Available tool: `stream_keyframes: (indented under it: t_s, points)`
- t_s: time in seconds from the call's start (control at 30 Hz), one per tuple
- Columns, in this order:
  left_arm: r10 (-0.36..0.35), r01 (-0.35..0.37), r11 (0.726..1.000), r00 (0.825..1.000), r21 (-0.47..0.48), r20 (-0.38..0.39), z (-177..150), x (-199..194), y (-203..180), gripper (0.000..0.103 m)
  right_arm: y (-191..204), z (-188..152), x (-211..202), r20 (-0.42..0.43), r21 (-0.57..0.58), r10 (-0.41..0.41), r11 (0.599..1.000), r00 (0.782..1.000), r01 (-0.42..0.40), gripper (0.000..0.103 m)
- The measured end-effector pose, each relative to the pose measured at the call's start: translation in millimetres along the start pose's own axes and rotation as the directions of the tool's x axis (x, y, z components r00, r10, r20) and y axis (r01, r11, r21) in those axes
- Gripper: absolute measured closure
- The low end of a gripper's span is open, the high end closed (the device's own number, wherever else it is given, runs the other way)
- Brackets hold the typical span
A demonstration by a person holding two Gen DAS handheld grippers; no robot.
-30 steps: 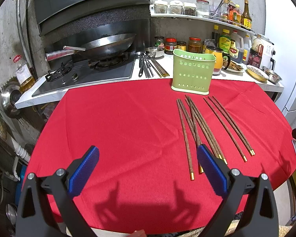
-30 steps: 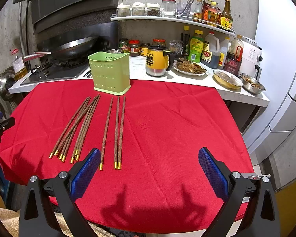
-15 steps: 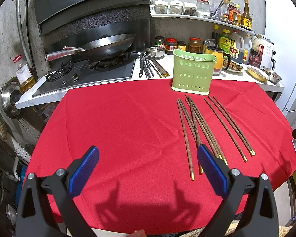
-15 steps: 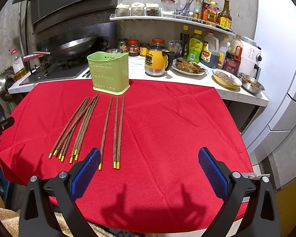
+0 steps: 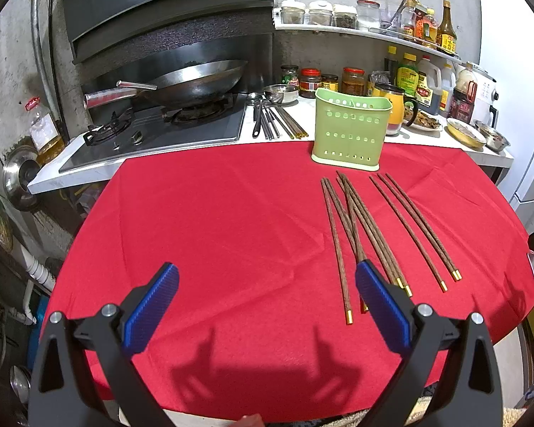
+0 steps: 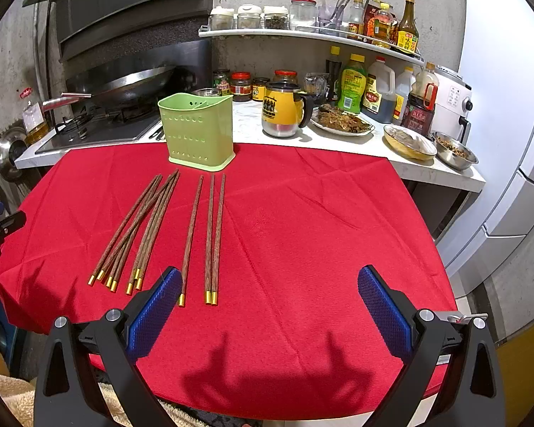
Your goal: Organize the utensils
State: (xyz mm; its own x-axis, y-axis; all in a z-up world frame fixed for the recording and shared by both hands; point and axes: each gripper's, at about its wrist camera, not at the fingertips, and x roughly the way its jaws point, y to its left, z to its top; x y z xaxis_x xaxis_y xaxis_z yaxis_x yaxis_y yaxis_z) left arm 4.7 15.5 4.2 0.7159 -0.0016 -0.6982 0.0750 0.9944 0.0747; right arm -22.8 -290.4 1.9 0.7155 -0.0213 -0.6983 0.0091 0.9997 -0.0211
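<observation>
Several brown wooden chopsticks (image 5: 366, 227) (image 6: 153, 227) with gold tips lie side by side on the red tablecloth (image 5: 213, 231) (image 6: 302, 231). A pale green perforated utensil holder (image 5: 350, 130) (image 6: 197, 131) stands upright just beyond them at the cloth's far edge. My left gripper (image 5: 265, 277) hovers open over the cloth's near edge, its right finger just in front of the chopsticks' gold tips. My right gripper (image 6: 268, 281) is open too, with the chopstick tips beside its left finger. Neither holds anything.
Behind the cloth runs a white counter (image 6: 427, 170) with a gas stove (image 5: 160, 128), a wok (image 5: 195, 82), metal utensils (image 5: 270, 117), a yellow mug (image 6: 283, 110), jars, bottles and food dishes (image 6: 409, 142). A white fridge (image 6: 509, 124) stands at the right.
The right wrist view has crept slightly nearer the chopsticks. The left gripper and all objects stay as they were.
</observation>
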Motion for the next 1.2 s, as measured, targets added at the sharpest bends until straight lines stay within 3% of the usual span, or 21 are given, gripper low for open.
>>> stream_keyframes:
  t_s: [0.43,0.77,0.9,1.07,1.2]
  points:
    - [-0.004,0.004,1.000,1.000,-0.011,-0.027,-1.0,10.0,2.4,0.006,-0.6,-0.1,6.0,-0.004,0.016,-0.005,1.000,1.000,0.005,0.006]
    - [-0.069,0.068,0.998,0.986,-0.010,-0.153,-4.7,74.8,-4.9,0.006,11.7,5.9,59.9,-0.069,0.048,0.114,0.993,0.991,-0.111,0.006]
    - [-0.100,0.105,0.994,0.978,0.021,-0.183,2.5,99.4,-20.8,0.007,17.4,11.1,81.8,-0.099,0.052,0.111,0.993,0.989,-0.106,0.006]
    - [-0.110,0.122,0.992,0.969,0.039,-0.220,8.3,122.9,-35.2,0.032,13.2,20.7,96.9,-0.095,0.070,0.080,0.995,0.992,-0.073,0.006]
    - [-0.134,0.152,0.987,0.961,0.058,-0.243,9.7,135.1,-45.0,0.043,10.4,26.8,105.5,-0.085,0.062,0.070,0.996,0.994,-0.065,0.009]
